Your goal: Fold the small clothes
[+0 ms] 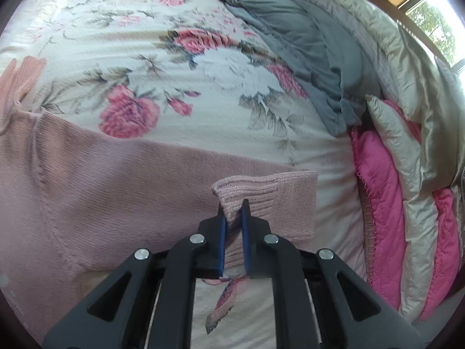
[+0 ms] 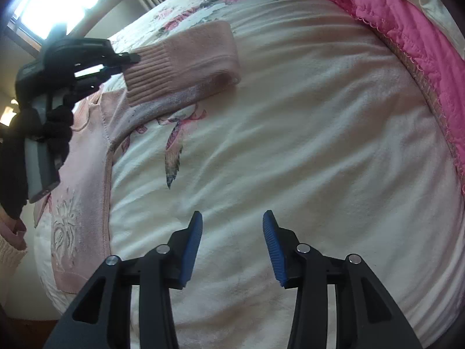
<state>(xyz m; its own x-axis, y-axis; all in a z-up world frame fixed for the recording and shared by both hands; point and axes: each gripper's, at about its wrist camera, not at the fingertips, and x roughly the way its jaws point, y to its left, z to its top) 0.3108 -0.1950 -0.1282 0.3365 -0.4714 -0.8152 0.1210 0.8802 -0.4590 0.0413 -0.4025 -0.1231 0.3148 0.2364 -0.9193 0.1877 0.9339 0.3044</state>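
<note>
Left gripper is pinching ribbed cuff of pink knit sweater; right gripper is hovering wide open, empty, over floral bedspread; pink quilt is lying far right.

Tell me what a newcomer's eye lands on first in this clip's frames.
The left hand-held gripper shut on the ribbed cuff of a pink sweater spread on the floral bedspread. Next, the hot-pink quilt bunched along the bed's edge, and the right hand-held gripper hanging open over bare bedspread.
</note>
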